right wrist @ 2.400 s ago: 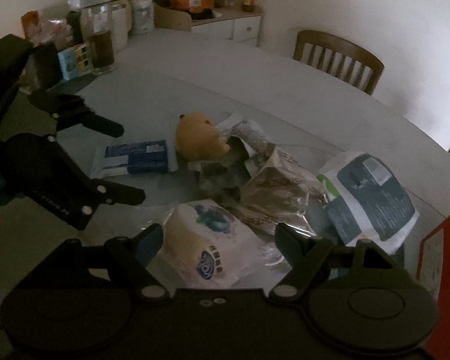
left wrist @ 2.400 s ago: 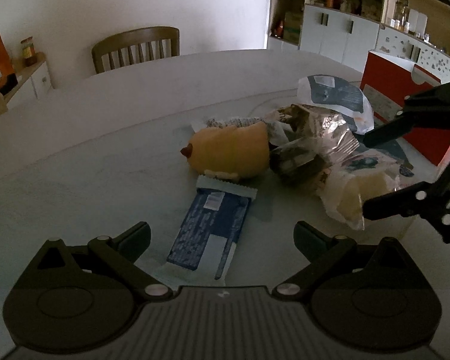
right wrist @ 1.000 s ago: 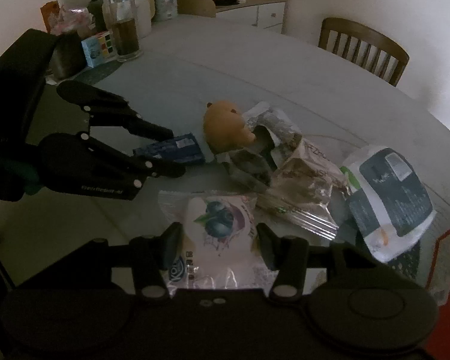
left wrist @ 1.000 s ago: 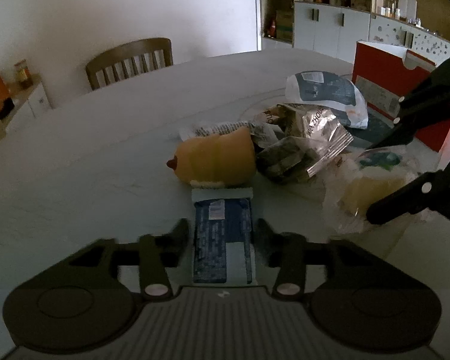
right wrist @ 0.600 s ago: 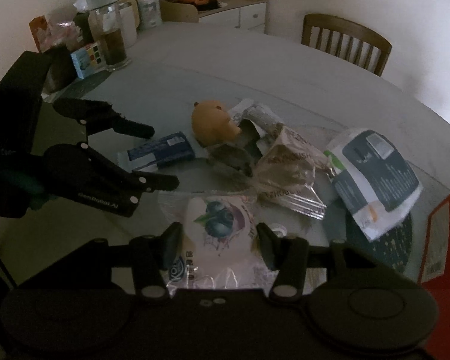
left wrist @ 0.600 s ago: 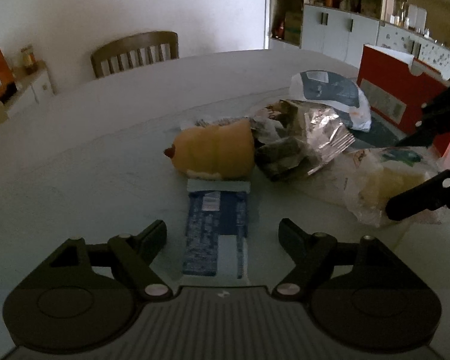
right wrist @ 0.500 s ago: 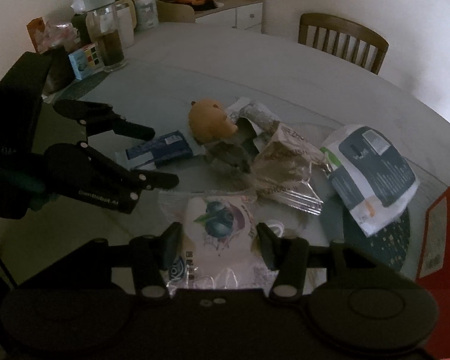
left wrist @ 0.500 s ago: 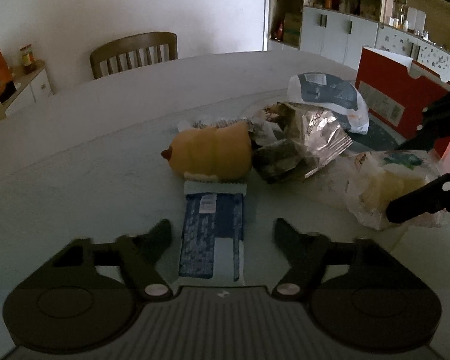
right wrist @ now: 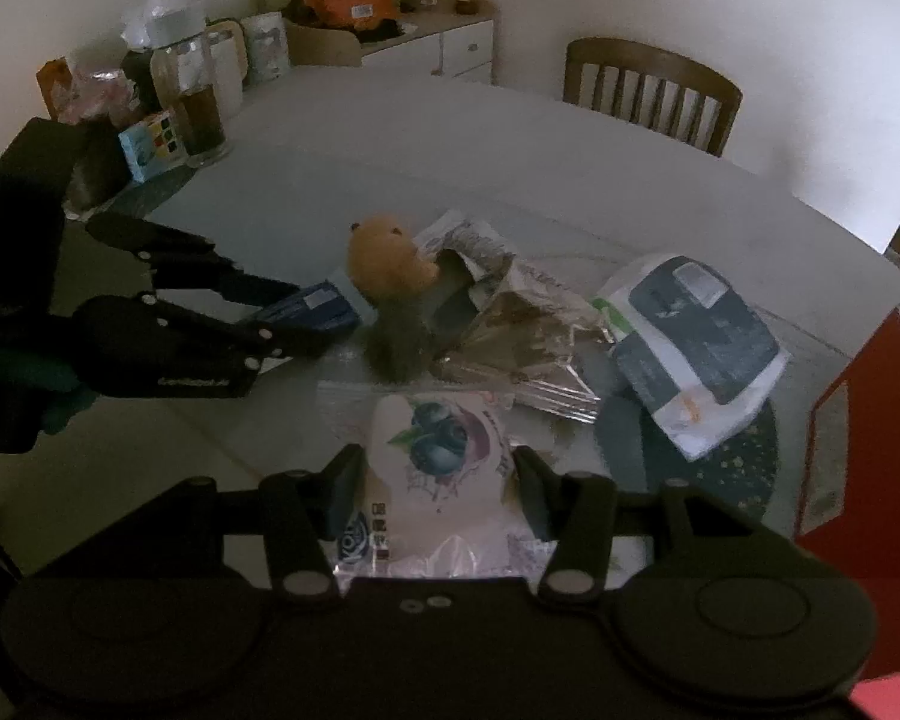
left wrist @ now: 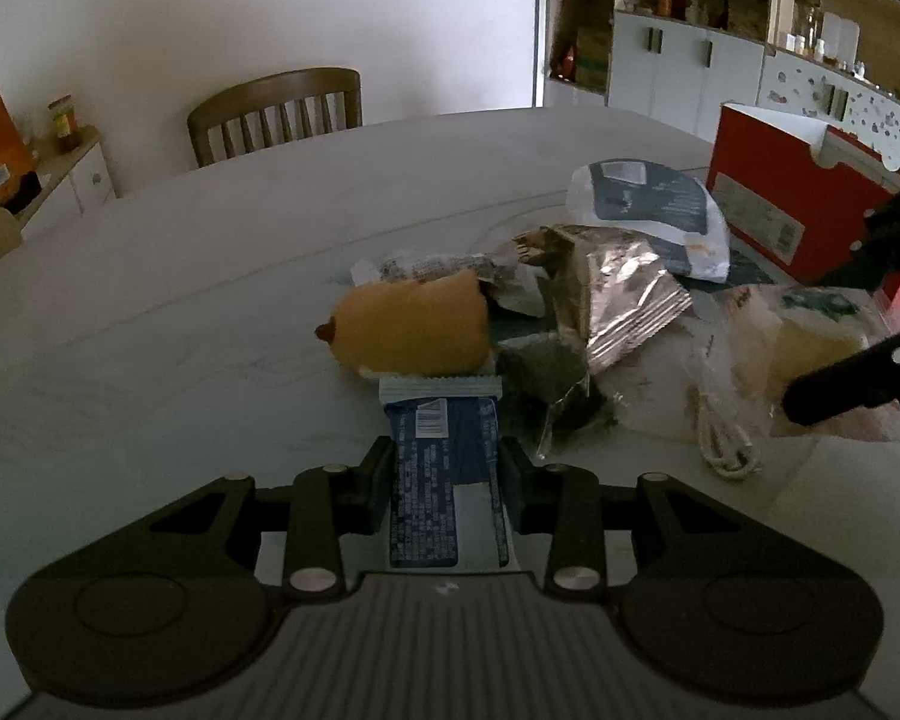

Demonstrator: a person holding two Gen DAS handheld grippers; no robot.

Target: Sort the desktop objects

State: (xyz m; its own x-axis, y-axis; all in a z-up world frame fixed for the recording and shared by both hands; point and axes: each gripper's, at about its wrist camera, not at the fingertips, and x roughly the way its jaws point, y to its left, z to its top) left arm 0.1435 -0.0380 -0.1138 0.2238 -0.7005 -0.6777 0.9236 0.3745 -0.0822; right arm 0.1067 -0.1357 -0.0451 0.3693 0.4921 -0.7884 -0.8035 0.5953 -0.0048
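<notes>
Early stage. Left gripper [left wrist: 445, 468] pinching blue packet [left wrist: 444, 456]; right gripper [right wrist: 440, 480] pinching blueberry bun bag [right wrist: 435, 468]. Plush toy [right wrist: 390, 258], foil wrappers [right wrist: 522, 336] and grey pouch [right wrist: 696, 330] heaped unsorted on counter [right wrist: 450, 138].

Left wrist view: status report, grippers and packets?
Left gripper shut on blue packet. Right gripper shut on blueberry bun bag. Plush toy touches blue packet's far end.

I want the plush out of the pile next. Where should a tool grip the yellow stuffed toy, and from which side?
Grip the yellow stuffed toy across its rounded body, coming from above: it lies on its side on the white table, its top bare. The blue flat snack packet touches its front and the crumpled silver foil bag crowds its right.
</notes>
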